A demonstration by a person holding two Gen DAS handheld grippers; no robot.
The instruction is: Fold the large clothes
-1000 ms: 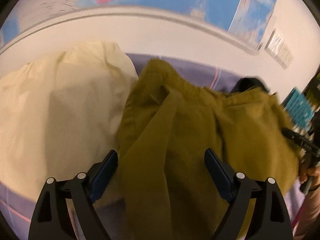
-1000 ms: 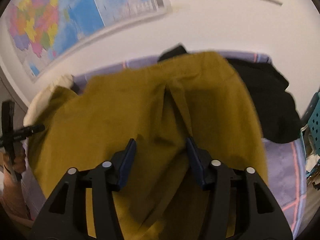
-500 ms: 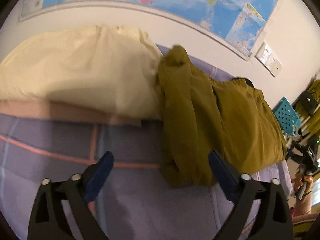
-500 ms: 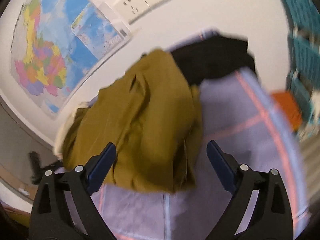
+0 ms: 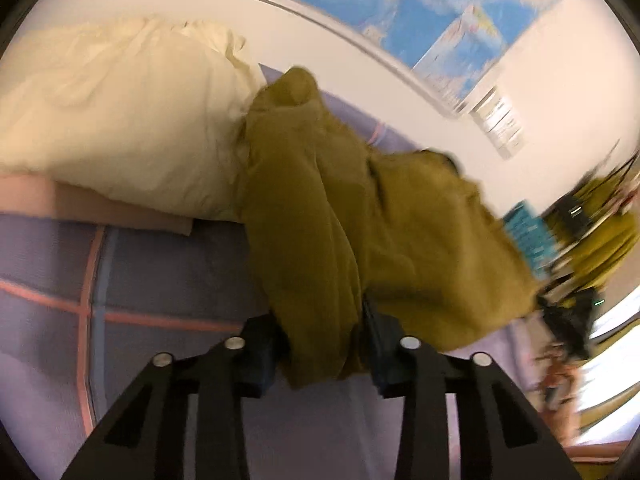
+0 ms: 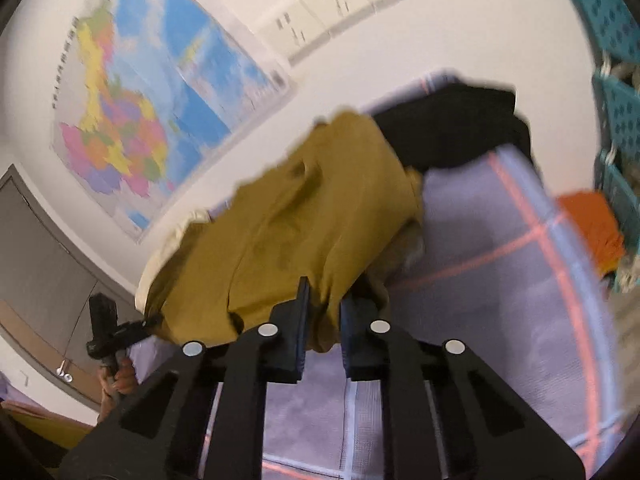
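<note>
An olive-green garment (image 5: 320,220) lies bunched on the lilac checked bedsheet (image 5: 160,280). A thick fold at its near left end sits between the pads of my left gripper (image 5: 320,354), whose jaws are closing on it. In the right wrist view the same garment (image 6: 288,232) stretches away to the left. Its near right corner is pinched between the pads of my right gripper (image 6: 324,336), whose jaws are also closing. The left gripper (image 6: 108,332) and the hand holding it (image 6: 120,376) show at the garment's far end.
A cream pillow (image 5: 120,112) lies left of the garment against the wall. A black garment (image 6: 460,132) is heaped behind it. Teal crates (image 6: 616,100) and an orange cloth (image 6: 592,232) stand off the bed's right edge. A map (image 6: 152,112) hangs on the wall.
Both grippers stood wide open over the sheet half a second ago. Now each has closed on an end of the olive garment, and both have moved nearer to it.
</note>
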